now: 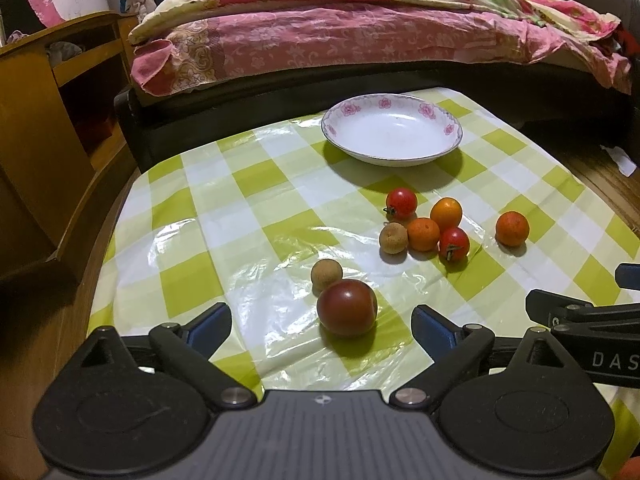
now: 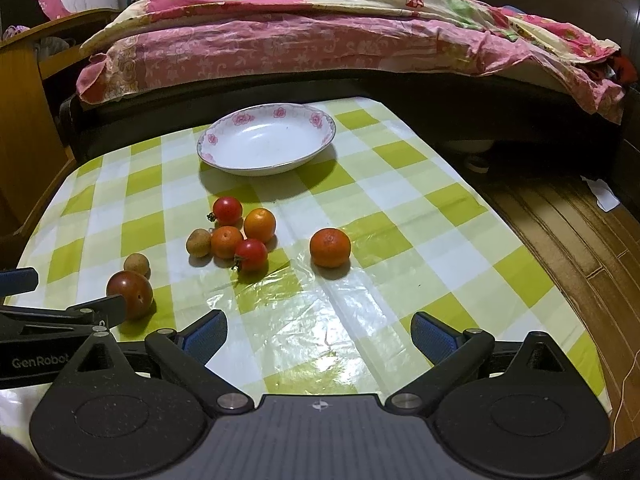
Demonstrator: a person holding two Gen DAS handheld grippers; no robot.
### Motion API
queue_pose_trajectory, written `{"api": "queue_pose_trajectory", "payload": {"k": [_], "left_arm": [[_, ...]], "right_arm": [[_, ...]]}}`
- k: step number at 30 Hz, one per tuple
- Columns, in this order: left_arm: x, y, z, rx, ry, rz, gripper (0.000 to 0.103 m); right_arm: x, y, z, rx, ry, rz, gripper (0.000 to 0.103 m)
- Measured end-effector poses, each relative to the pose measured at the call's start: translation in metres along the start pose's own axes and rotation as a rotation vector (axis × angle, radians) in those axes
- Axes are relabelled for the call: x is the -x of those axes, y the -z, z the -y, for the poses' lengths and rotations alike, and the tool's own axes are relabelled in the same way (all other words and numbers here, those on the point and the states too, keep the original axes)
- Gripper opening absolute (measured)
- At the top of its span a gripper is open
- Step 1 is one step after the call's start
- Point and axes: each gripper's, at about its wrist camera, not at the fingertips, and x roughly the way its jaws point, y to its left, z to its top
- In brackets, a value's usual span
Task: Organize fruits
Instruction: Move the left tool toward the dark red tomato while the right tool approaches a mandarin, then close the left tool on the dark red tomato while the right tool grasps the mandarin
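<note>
A white plate with a pink flower rim (image 1: 450, 128) (image 2: 324, 122) stands empty at the far side of the green-checked table. A dark red tomato (image 1: 347, 307) (image 2: 129, 294) lies just ahead of my open, empty left gripper (image 1: 322, 330), with a brown longan (image 1: 327, 274) (image 2: 136, 265) behind it. A cluster holds two cherry tomatoes (image 1: 401, 202) (image 2: 251, 255), two small oranges (image 1: 446, 213) (image 2: 226, 242) and another longan (image 1: 393, 238) (image 2: 199, 242). A lone orange (image 1: 512, 228) (image 2: 330, 247) lies to its right, ahead of my open, empty right gripper (image 2: 319, 336).
A bed with pink floral covers (image 1: 320, 36) (image 2: 320, 32) runs behind the table. A wooden cabinet (image 1: 48, 128) stands at the left. Wooden floor (image 2: 560, 232) lies past the table's right edge. The two grippers sit side by side at the near edge.
</note>
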Motion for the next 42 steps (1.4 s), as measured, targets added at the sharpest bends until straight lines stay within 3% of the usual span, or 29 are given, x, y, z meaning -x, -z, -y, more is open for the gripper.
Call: {"api": "queue_pose_trajectory", "payload": {"k": [10, 21, 24, 36, 42], "left_arm": [[-0.004, 0.006, -0.001, -0.030, 0.012, 0.011, 0.101], [-0.021, 0.009, -0.002, -0.033, 0.059, 0.013, 0.094], [-0.027, 0.010, 0.002, -0.054, 0.076, 0.008, 0.082], [-0.051, 0.008, 0.003, -0.059, 0.084, -0.013, 0.056], [-0.056, 0.006, 0.005, -0.067, 0.099, -0.016, 0.049]], "right_arm": [[-0.003, 0.001, -0.001, 0.002, -0.005, -0.016, 0.093], [-0.013, -0.001, -0.007, 0.013, -0.036, -0.051, 0.090], [-0.016, -0.002, -0.006, 0.015, -0.040, -0.056, 0.090], [-0.026, -0.009, -0.001, 0.039, -0.018, -0.034, 0.090], [-0.037, -0.017, 0.002, 0.097, 0.017, 0.006, 0.089]]}}
